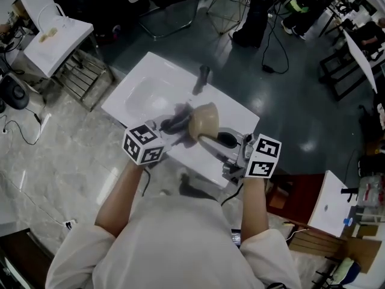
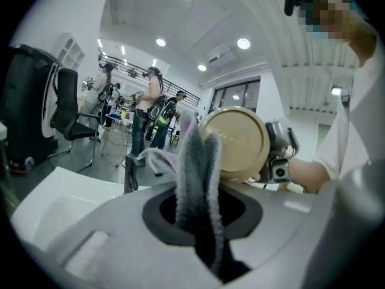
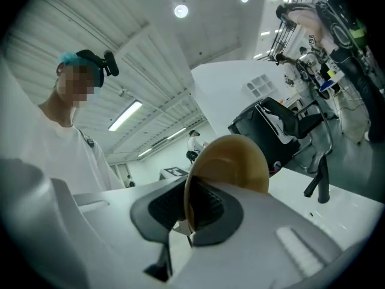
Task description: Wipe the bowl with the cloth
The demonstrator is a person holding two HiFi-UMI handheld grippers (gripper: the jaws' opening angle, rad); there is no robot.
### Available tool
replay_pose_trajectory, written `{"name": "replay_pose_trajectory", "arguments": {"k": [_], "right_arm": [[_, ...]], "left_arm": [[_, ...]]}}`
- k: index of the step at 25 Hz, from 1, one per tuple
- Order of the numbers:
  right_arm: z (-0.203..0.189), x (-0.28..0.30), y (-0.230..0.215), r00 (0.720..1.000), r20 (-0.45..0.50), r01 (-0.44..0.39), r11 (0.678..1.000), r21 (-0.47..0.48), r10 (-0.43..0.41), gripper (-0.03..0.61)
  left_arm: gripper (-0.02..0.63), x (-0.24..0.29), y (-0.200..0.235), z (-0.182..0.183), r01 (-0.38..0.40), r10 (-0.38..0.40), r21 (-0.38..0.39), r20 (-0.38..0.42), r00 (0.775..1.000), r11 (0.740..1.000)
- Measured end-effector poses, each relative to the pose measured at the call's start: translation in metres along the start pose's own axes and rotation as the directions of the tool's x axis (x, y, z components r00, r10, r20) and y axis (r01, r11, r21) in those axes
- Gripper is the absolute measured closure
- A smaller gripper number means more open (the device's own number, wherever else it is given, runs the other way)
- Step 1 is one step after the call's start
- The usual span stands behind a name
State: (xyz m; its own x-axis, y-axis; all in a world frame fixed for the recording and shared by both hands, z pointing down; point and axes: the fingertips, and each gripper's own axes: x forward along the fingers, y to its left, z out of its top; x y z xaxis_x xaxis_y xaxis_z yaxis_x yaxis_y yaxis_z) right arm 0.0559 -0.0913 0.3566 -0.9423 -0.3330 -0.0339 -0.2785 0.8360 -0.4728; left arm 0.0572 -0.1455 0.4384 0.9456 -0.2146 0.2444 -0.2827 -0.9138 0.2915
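My right claw (image 3: 187, 205) pinches the seemingly light, stiff bowl (image 1: 203, 120) by its thin, likely slippery rim above the tabletop (image 1: 141, 95), while my left claw (image 2: 200, 221) clamps the soft cloth (image 2: 195, 173) beside it

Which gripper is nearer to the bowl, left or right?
The right gripper: its jaws clamp the bowl at its rim. The left gripper holds the cloth beside it.

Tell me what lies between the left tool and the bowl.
The grey cloth, clamped in the left tool, stands up in front of the bowl held by the right tool; the left gripper view shows it.
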Motion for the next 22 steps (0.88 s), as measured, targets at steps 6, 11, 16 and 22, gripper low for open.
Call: {"name": "replay_pose_trajectory", "arguments": {"k": [6, 11, 16, 22], "right_arm": [[0.015, 0.001, -0.018, 0.986, 0.107, 0.130, 0.992, 0.011, -0.130, 0.565], [0.033, -0.001, -0.044, 0.947, 0.216, 0.223, 0.971, 0.085, -0.237, 0.565], [0.034, -0.006, -0.060, 0.917, 0.247, 0.273, 0.944, 0.186, -0.314, 0.565], [0.013, -0.011, -0.070, 0.908, 0.172, 0.341, 0.913, 0.225, -0.382, 0.565]], "left_arm": [[0.557, -0.003, -0.014, 0.005, 0.035, -0.028, -0.086, 0.087, 0.996, 0.996], [0.555, -0.010, -0.023, 0.022, 0.071, -0.068, -0.023, 0.123, 0.990, 0.997], [0.555, -0.014, -0.039, 0.040, 0.117, -0.117, 0.007, 0.166, 0.979, 0.993], [0.555, -0.020, -0.053, 0.067, 0.111, -0.140, 0.141, 0.216, 0.966, 0.984]]}}
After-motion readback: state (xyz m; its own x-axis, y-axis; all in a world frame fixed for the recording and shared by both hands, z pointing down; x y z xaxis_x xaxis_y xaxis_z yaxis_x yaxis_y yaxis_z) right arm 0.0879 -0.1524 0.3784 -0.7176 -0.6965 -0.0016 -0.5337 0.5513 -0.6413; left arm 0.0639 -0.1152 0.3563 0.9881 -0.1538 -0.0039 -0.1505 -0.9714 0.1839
